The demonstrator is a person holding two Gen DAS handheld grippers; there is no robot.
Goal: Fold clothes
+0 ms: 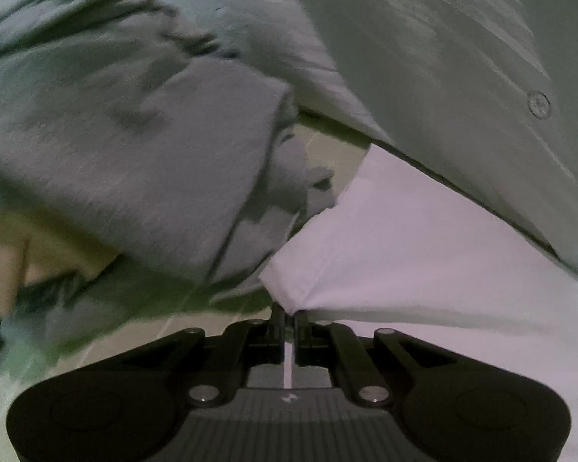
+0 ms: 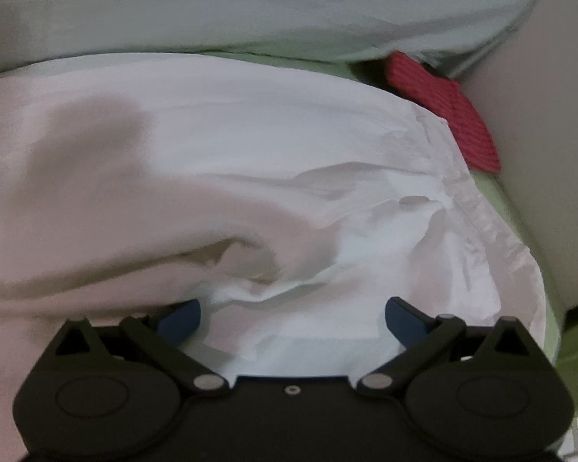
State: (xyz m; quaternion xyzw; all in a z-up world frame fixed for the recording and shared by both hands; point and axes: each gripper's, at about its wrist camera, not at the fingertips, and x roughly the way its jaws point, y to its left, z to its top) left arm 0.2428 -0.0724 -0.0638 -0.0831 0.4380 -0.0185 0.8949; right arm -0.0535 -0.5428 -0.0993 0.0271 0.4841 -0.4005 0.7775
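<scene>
pinching white garment (image 1: 424, 254), left gripper (image 1: 289, 317)

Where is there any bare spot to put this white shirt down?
Little bare surface shows. One narrow green strip runs between the white shirt hem and the red ribbed cloth. Elsewhere it is crowded: grey garment and pale buttoned cloth fill the left view.

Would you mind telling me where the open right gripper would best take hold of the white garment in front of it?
Probably the stitched hem running down the white garment on its right side, approached from that outer edge. It is a firm doubled band lying exposed over the green surface, whereas the cloth between the right gripper fingers is loosely bunched.
</scene>
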